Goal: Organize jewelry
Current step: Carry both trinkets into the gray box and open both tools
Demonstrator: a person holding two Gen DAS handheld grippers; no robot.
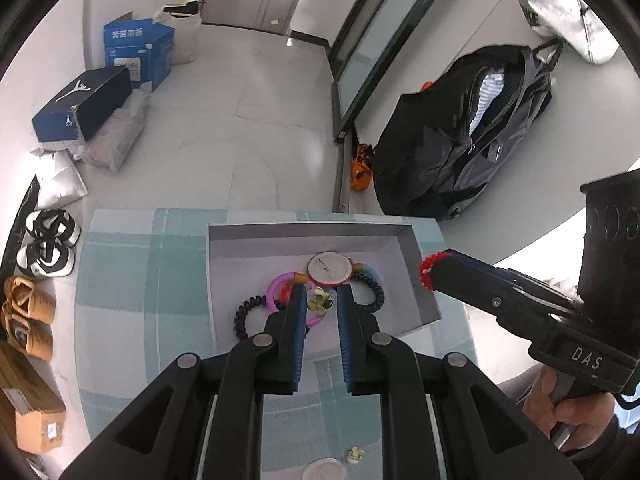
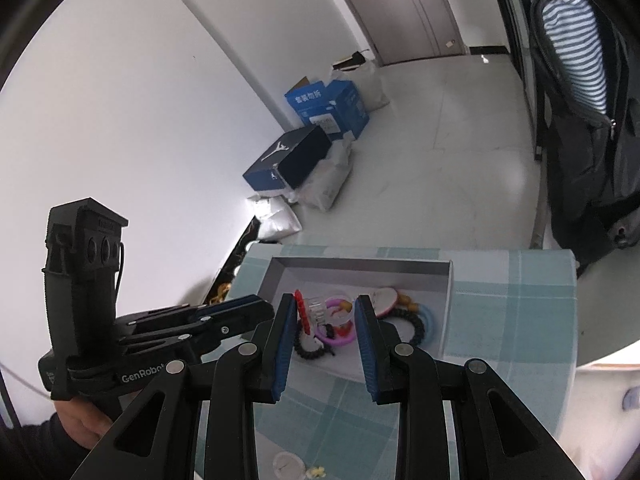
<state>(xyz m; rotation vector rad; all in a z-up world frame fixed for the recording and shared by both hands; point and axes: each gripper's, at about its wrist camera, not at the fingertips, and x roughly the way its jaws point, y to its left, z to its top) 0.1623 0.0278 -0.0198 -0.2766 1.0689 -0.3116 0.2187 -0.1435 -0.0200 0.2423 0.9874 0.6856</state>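
Jewelry sits mostly in one shallow grey tray (image 1: pixel 424 304) on a table with a pale blue checked cloth (image 1: pixel 132 280). Inside the tray, clustered toward its near half: a round white disc (image 1: pixel 329 267) at the far side of the pile, a pink ring (image 1: pixel 276 285) and a black coiled band (image 1: pixel 246 316) to the left, a second black coiled band (image 1: pixel 374 294) with a light blue ring (image 2: pixel 430 316) to the right, and a small pale flower piece (image 1: pixel 320 299) in the middle. All lie touching or overlapping.

Outside the tray, on the cloth at the near edge: another round white disc (image 2: pixel 286 465) with a small flower piece (image 1: pixel 355 455) just beside it.

Left gripper (image 1: pixel 322 296) hangs above the tray's pile, jaws clenched with nothing between them.

Right gripper (image 2: pixel 326 312) carries a red beaded piece (image 2: pixel 301 312) against its left pad, with a clear bit beside it; jaws part open, grasping it as far as can be told. In the left wrist view this piece (image 1: pixel 427 271) shows at the fingertips, above the tray's right wall. A hand (image 1: pixel 560 408) holds the handle.
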